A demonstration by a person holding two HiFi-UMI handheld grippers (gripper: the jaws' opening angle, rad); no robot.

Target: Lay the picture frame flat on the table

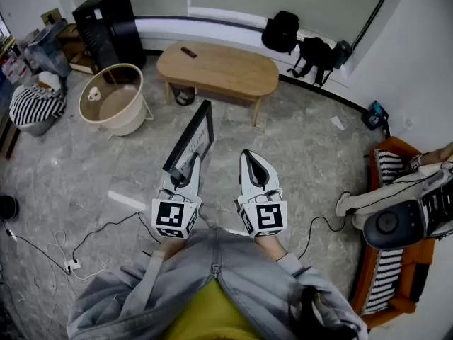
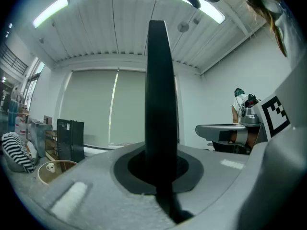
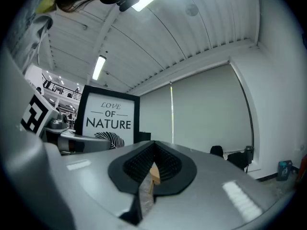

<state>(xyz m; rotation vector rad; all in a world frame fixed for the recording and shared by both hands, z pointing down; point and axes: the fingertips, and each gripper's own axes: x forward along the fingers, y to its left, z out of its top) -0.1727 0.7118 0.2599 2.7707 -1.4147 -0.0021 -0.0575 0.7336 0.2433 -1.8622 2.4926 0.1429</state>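
inside left gripper point(image 1: 182, 176), picture frame point(image 2: 159, 95) edge-on, right gripper view shows print point(image 3: 109, 119)

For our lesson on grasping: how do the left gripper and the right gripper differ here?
The left gripper is shut on the picture frame's black edge; the right gripper is shut on nothing. The left gripper holds the frame up on edge; the right gripper hangs free beside it. Both are closed and point forward.

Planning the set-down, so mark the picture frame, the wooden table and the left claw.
picture frame point(image 1: 191, 139), head view, its dark outer edge.
wooden table point(image 1: 226, 69), head view, bare middle of the top.
left claw point(image 1: 182, 174), head view, between the tips, shut on the picture frame.
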